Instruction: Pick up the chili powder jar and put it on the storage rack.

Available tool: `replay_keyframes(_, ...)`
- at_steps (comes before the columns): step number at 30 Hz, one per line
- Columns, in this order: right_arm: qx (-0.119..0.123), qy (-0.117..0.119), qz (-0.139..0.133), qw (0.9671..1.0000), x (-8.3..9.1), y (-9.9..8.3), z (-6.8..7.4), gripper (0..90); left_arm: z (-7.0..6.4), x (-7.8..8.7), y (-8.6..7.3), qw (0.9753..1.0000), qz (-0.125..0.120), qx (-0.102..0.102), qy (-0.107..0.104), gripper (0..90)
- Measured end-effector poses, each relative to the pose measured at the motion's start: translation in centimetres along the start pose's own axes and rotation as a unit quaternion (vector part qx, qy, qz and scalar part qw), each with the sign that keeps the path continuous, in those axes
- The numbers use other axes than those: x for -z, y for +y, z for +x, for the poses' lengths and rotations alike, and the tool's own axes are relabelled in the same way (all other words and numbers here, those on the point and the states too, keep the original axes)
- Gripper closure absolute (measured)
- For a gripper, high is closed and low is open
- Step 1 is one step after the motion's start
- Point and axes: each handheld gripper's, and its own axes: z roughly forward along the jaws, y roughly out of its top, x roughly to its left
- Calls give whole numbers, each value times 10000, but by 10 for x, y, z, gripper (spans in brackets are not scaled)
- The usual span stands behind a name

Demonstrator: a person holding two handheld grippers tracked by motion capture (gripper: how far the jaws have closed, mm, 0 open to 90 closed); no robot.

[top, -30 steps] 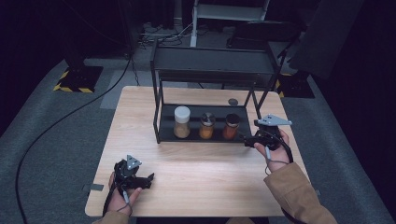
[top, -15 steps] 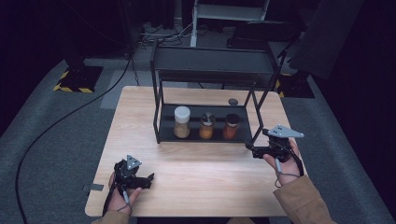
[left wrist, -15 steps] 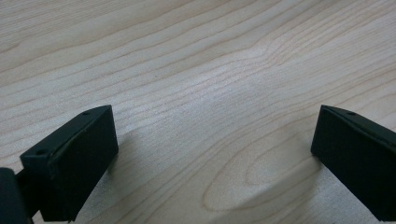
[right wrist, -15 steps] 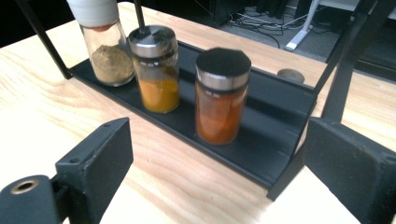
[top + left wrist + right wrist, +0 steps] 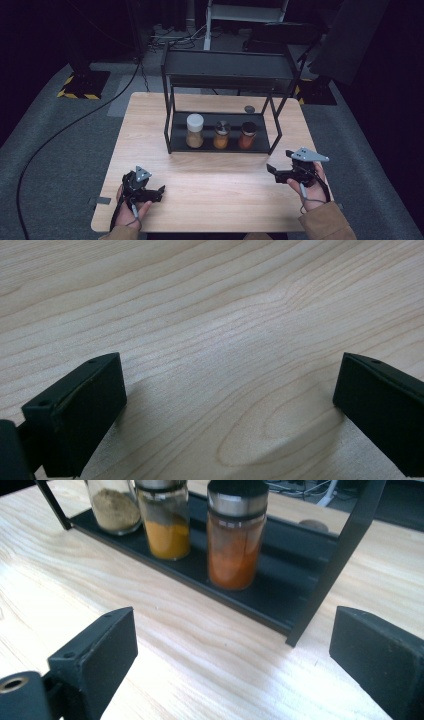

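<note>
Black jaws of the right gripper (image 5: 274, 172) stand wide apart and empty, and over the last second this gripper has drawn back from the front right corner of the rack (image 5: 274, 148) toward the person, so it now hangs over bare table (image 5: 220, 190). That reads as a jar just set down and let go. The nearest one, the red spice jar (image 5: 235, 535), stands upright on the rack's lower shelf beside the yellow jar (image 5: 165, 517) and the white-capped jar (image 5: 194, 131). The left gripper (image 5: 159, 192) has stayed low near the front left edge, jaws spread, holding nothing. No label or writing can be read on any jar
</note>
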Motion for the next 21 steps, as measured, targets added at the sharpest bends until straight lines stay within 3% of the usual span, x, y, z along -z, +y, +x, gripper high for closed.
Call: replay_keyframes(21,131,44,488,9987,-16,-36,-2,41,0,0,0,10000,-2,22,12,3)
